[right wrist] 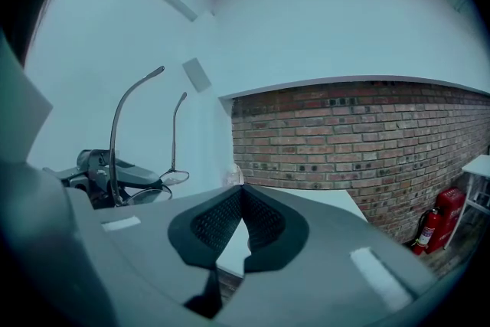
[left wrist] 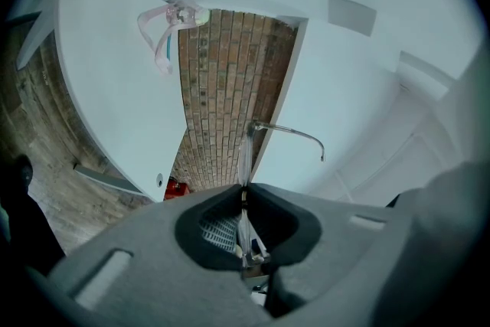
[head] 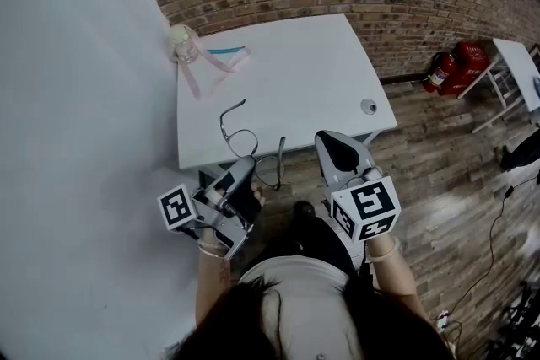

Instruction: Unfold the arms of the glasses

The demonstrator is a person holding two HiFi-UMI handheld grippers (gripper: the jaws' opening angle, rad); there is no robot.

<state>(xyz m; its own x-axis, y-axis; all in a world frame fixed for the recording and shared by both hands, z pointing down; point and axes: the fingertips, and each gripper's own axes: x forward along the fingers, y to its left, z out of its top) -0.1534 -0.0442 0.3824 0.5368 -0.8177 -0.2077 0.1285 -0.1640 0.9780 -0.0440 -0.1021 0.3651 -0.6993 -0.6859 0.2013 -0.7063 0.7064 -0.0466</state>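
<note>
The wire-rimmed glasses hang over the near edge of the white table. My left gripper is shut on the frame. In the left gripper view the thin rim runs edge-on between the closed jaws of the left gripper, and one arm sticks out beyond them. In the right gripper view the glasses show at the left with both arms standing out from the frame. My right gripper is to the right of the glasses, apart from them. The right gripper is shut with nothing in it.
At the table's far left lies a pale pink-strapped item with a teal piece. A small round cap sits near the right edge. Red fire extinguishers stand by the brick wall, next to another white table. The person's legs are under the near edge.
</note>
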